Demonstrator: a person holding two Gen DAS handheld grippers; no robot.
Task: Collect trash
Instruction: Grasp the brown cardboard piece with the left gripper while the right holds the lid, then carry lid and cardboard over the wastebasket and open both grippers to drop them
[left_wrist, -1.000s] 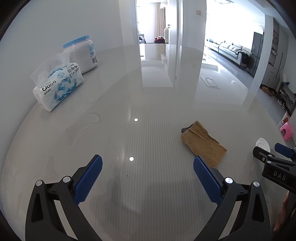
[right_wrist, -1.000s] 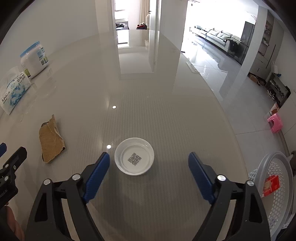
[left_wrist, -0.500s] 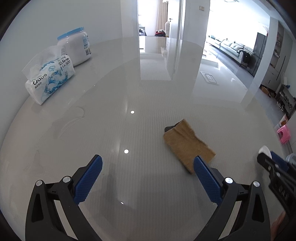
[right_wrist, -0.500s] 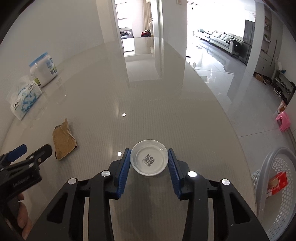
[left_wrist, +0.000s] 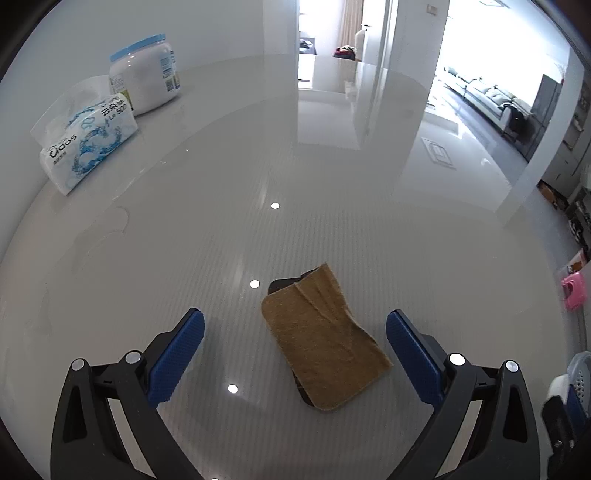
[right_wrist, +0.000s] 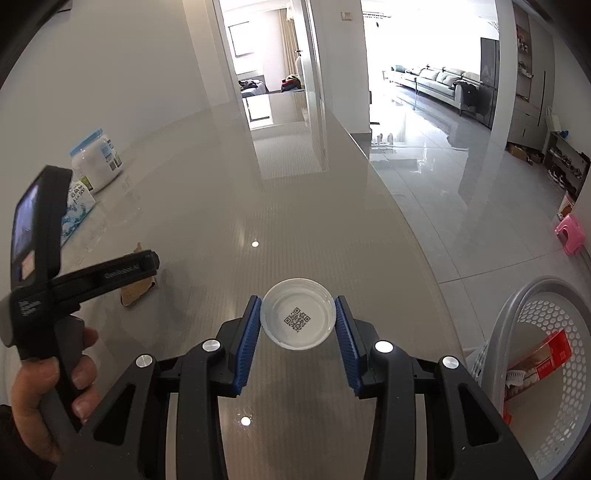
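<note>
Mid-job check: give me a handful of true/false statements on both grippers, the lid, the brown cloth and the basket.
1. The right gripper is clamped on the white lid. True.
2. The left gripper is shut on the brown cloth. False: its jaws stand wide apart, the cloth lying between them untouched.
3. The grey basket is empty. False: a red-and-tan box lies in it.
4. A white jar stands behind the tissue pack. True.

A glossy grey desk (left_wrist: 369, 221) carried a brown cloth (left_wrist: 325, 343) near its middle, with a tissue pack (left_wrist: 88, 142) and a white jar (left_wrist: 147, 74) at ten o'clock.
</note>
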